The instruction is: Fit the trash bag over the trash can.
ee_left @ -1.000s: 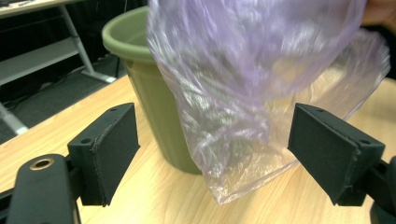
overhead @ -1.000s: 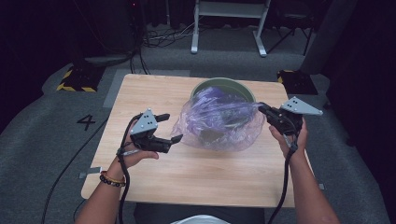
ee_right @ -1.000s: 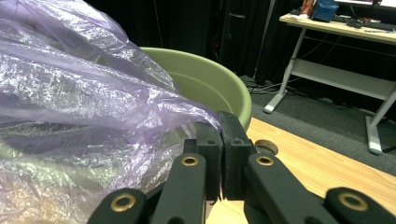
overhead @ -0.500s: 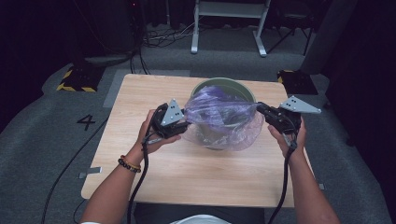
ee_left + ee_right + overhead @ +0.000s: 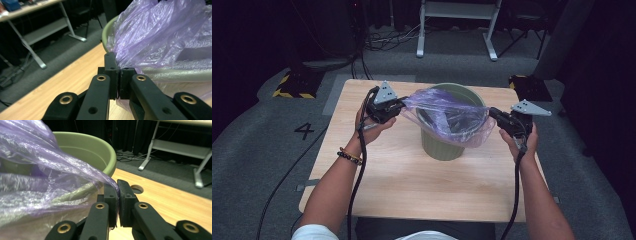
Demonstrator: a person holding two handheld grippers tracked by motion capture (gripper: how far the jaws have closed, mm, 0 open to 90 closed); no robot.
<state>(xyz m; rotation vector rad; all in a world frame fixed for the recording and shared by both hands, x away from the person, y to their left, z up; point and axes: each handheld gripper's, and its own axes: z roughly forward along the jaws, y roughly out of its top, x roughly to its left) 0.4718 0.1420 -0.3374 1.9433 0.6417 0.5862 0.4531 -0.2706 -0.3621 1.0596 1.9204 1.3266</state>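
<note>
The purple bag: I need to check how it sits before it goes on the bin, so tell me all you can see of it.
The purple bag is thin, see-through, crinkled plastic. It is stretched across the top of the green bin and drapes over its near rim. The left gripper pinches one edge, the right gripper the opposite edge, both jaws shut on it.

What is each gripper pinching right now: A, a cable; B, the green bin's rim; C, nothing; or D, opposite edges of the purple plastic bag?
D: the left gripper and right gripper are each shut on an edge of the purple plastic bag, stretched over the green bin.
</note>
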